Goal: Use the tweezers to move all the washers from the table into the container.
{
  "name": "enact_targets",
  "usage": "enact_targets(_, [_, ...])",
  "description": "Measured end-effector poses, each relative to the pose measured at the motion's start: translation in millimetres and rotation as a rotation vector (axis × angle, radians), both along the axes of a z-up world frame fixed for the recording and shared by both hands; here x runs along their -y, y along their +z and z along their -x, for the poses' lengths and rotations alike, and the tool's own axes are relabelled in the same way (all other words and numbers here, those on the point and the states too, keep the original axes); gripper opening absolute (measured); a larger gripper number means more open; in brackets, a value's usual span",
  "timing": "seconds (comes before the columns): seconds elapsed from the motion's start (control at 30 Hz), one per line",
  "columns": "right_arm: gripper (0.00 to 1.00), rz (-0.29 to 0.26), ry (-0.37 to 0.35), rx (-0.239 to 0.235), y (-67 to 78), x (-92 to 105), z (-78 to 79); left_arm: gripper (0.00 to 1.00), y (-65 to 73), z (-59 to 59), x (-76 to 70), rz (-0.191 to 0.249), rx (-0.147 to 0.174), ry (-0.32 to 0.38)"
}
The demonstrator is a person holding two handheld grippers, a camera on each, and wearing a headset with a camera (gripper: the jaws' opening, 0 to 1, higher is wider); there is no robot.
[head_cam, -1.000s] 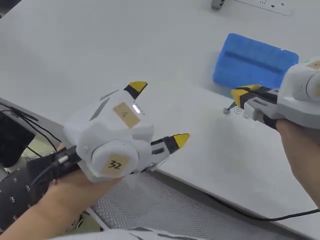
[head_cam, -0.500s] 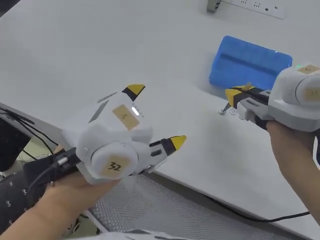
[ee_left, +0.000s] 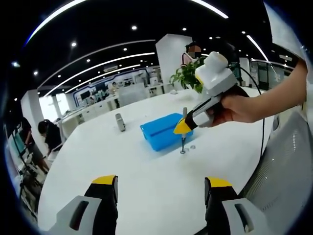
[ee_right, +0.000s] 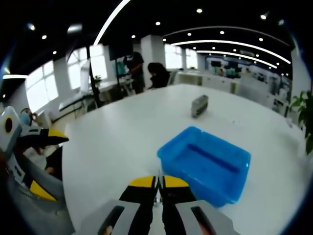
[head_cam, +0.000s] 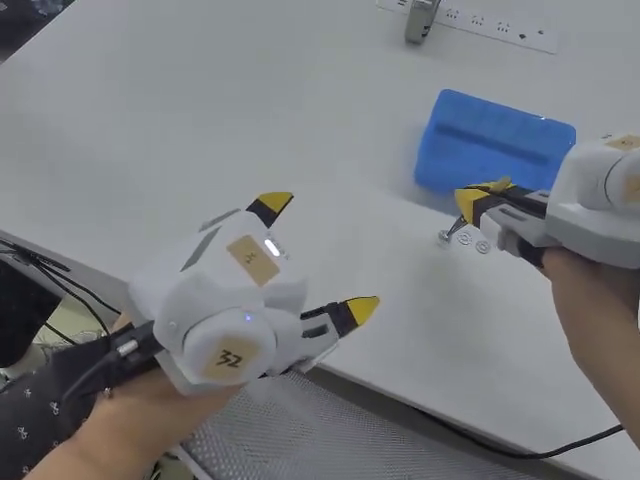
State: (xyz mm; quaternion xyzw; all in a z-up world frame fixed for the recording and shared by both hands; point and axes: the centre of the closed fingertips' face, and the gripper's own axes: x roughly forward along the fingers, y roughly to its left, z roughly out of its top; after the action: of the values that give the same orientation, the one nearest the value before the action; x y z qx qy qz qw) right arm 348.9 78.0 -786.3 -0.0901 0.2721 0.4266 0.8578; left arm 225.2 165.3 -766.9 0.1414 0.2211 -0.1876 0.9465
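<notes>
The blue container [head_cam: 495,140] sits on the white table [head_cam: 200,110]. Two small washers [head_cam: 465,238] [head_cam: 483,246] lie just in front of it. My right gripper [head_cam: 470,195] is shut on thin tweezers [head_cam: 452,230], whose tip points down to the table beside the washers. In the left gripper view the tweezers [ee_left: 183,144] stand next to a washer [ee_left: 192,146] by the container [ee_left: 161,132]. My left gripper [head_cam: 320,230] is open and holds nothing, hovering near the table's front edge. The right gripper view has its jaws [ee_right: 159,182] together before the container [ee_right: 205,164].
A power strip [head_cam: 490,22] and a small grey object [head_cam: 420,20] sit at the table's far side. A black cable [head_cam: 520,448] runs along the front edge, and a mesh chair [head_cam: 300,420] lies below. People stand in the background.
The head view has shifted a little. Both grippers stay about where they were, with the tweezers' tip still beside the washers.
</notes>
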Motion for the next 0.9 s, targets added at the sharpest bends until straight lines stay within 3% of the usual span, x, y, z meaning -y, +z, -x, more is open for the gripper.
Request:
enact_targets(0.37, [0.01, -0.048, -0.006, 0.062, 38.9, -4.3, -17.4, 0.75, -2.7, 1.2, 2.3, -0.014, -0.015, -0.015])
enact_targets(0.6, [0.01, -0.050, -0.026, 0.097, 44.2, -4.3, -26.1, 0.75, -2.1, 0.8, 1.2, -0.011, -0.013, -0.011])
enact_targets(0.9, [0.01, -0.065, -0.078, 0.131, 52.0, -2.8, -55.9, 0.75, -1.8, 0.8, 0.4, -0.013, -0.011, -0.008])
